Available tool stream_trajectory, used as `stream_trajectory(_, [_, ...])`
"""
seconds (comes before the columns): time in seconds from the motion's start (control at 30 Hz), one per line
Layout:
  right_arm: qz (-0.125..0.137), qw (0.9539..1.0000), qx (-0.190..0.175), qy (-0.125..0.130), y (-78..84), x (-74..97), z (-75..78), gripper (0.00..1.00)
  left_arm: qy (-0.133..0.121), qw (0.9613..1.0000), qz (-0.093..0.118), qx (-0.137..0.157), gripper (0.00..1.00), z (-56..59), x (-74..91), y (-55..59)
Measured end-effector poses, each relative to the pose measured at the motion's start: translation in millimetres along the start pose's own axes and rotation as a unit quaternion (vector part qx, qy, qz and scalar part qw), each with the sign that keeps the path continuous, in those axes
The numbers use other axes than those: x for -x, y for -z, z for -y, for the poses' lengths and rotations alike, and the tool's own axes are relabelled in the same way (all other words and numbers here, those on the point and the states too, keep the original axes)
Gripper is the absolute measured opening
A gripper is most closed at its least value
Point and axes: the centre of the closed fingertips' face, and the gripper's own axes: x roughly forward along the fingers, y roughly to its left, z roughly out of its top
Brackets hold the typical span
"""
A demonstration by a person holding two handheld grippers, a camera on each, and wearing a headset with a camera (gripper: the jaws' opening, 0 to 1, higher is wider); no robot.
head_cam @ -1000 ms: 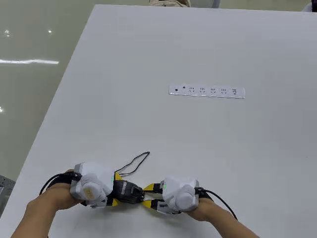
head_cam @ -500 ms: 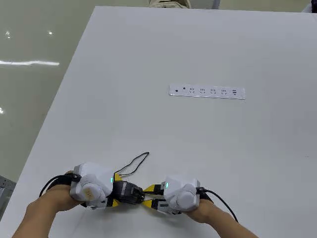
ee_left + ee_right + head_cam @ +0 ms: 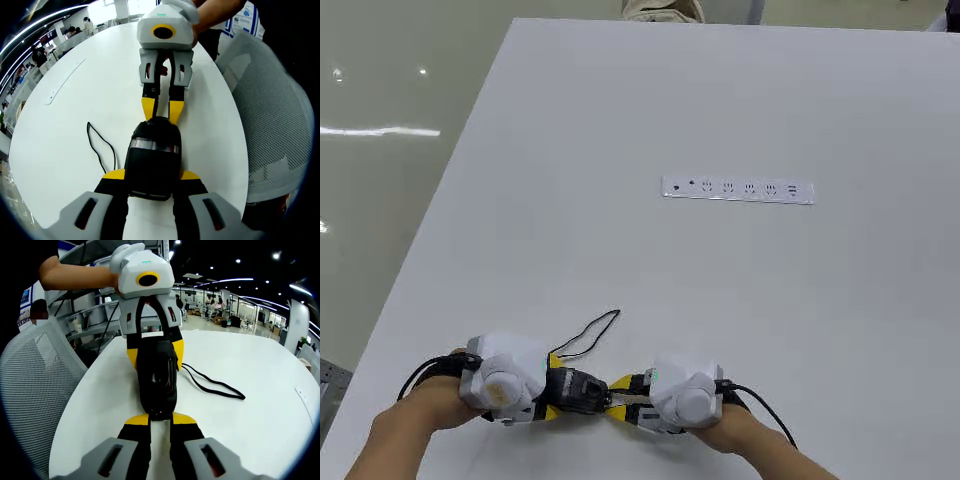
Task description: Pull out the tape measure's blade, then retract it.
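Left gripper (image 3: 552, 385): jaws clamped across the black case of the tape measure (image 3: 576, 389), one yellow tip on each side. Right gripper (image 3: 620, 394): jaws drawn narrow at the case's front end. We cannot tell whether they pinch the blade hook, which is too small to make out. The tape measure lies on the white table (image 3: 720, 300) close to its near edge, toward the near-left corner. Its wrist strap (image 3: 586, 334) loops toward the far edge, and a power strip (image 3: 738, 188) lies well apart.

Key relation: the case's long axis runs parallel to the near edge, in line with both grippers, which face each other nose to nose. We judge no blade is out yet. The pull should run along that axis, toward the table's right edge, with the left holding the case.
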Motion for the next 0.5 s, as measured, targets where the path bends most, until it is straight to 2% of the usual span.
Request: stream_trajectory(0.5, [-0.002,1.0,0.007,-0.006,-0.1,1.2,-0.8,0.11,-0.001,1.0,-0.001,0.0,0.3,0.2,0.2,-0.2])
